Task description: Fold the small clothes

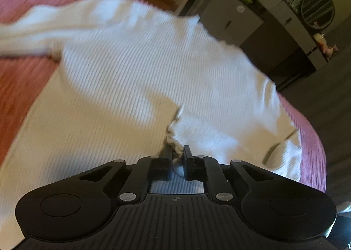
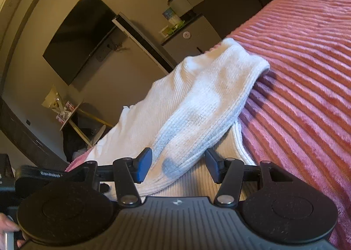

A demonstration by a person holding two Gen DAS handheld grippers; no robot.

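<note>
Left gripper (image 1: 177,153) jaws pinched closed, right gripper (image 2: 178,163) jaws apart

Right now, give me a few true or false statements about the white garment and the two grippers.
1. The left gripper is shut on a bunched bit of the white garment. True.
2. The right gripper is clamped tight on the cloth. False: its fingers stand apart, with a folded sleeve between them.
3. The garment lies on a pink ribbed blanket. True.
4. The garment is dark blue. False: it is white ribbed knit.
5. A dark wall-mounted screen shows in the right wrist view. True.
</note>
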